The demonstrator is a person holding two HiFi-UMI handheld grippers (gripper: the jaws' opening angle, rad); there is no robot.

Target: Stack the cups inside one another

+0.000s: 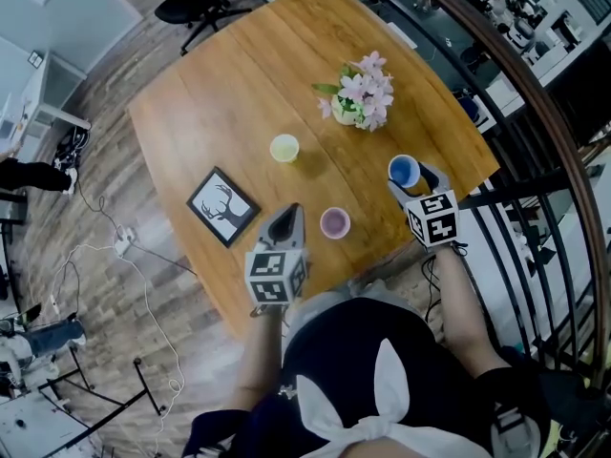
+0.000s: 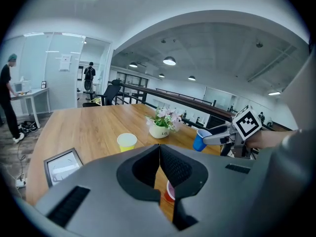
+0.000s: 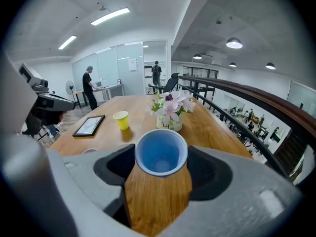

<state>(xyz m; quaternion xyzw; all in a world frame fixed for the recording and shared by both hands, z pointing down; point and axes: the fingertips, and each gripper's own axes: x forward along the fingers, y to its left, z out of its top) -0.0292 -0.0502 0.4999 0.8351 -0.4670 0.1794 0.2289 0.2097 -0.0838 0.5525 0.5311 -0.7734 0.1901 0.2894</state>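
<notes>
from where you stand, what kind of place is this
Probably an open-plan office or lab on a mezzanine: the wooden table stands beside a railing that seems to overlook workbenches below, with an office chair and glass-walled rooms behind.

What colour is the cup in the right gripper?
The cup is blue; the right gripper view shows it best.
</notes>
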